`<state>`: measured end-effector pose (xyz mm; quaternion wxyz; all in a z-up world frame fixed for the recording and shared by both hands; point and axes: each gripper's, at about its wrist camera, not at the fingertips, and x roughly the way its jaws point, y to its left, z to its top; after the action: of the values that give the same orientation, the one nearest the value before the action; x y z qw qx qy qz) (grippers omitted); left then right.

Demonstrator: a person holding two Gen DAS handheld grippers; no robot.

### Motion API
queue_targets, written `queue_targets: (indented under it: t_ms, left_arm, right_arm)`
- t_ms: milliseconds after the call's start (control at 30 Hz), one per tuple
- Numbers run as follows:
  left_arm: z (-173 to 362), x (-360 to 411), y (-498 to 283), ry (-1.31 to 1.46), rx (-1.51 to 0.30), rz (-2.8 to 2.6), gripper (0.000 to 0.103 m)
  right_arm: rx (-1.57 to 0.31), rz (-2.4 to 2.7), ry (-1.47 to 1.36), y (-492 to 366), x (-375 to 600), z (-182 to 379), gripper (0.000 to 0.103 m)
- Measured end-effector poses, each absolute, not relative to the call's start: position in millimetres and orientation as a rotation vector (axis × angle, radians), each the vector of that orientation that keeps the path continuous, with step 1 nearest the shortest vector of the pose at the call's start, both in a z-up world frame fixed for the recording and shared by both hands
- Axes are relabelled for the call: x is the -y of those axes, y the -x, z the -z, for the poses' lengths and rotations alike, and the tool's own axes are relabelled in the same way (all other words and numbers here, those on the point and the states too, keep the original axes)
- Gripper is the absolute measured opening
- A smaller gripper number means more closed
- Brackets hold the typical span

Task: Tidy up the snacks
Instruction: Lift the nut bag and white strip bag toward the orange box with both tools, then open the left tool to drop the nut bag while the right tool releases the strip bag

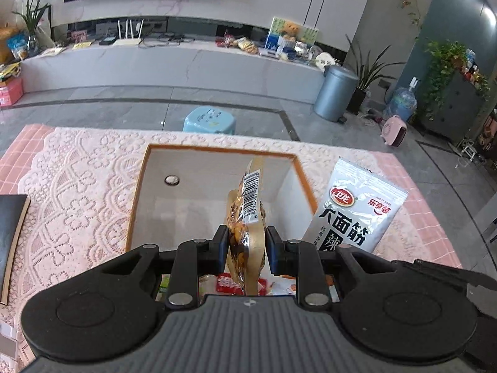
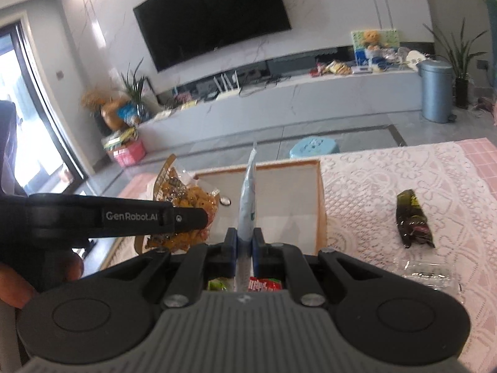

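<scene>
My left gripper [image 1: 245,245] is shut on a clear packet of yellow-brown snacks [image 1: 247,214] and holds it edge-on over the white box with an orange rim [image 1: 217,150]. The same packet [image 2: 186,205] and the left gripper's finger [image 2: 186,217] show in the right wrist view. My right gripper [image 2: 245,245] is shut on a thin white-blue packet [image 2: 248,199], edge-on above the same box [image 2: 289,186]. A red packet [image 2: 264,284] and a green one [image 2: 217,284] lie in the box below.
A white packet with black Chinese letters [image 1: 357,211] stands right of the box. A dark packet [image 2: 413,220] and a clear wrapper [image 2: 425,272] lie on the lace cloth [image 2: 388,180]. A black book [image 1: 11,233] lies at the left. A blue stool [image 1: 209,121] stands beyond the table.
</scene>
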<state>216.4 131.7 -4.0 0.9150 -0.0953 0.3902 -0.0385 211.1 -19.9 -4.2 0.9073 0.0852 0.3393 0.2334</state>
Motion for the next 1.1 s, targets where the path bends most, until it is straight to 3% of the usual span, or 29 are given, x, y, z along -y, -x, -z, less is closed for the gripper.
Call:
queue_targets:
  t_ms: [467, 1100]
  left_arm:
    - [46.3, -159.5, -250.1, 0.208, -0.860, 0.065, 0.028]
    - [58.0, -170.3, -253.1, 0.137, -0.809, 0.049, 0.028]
  right_arm:
    - [-0.837, -0.522, -0.079, -266.4, -18.5, 44.4, 0.006]
    - [-0.979, -0.550, 0.031, -304.7, -68.6, 82.9, 0.008]
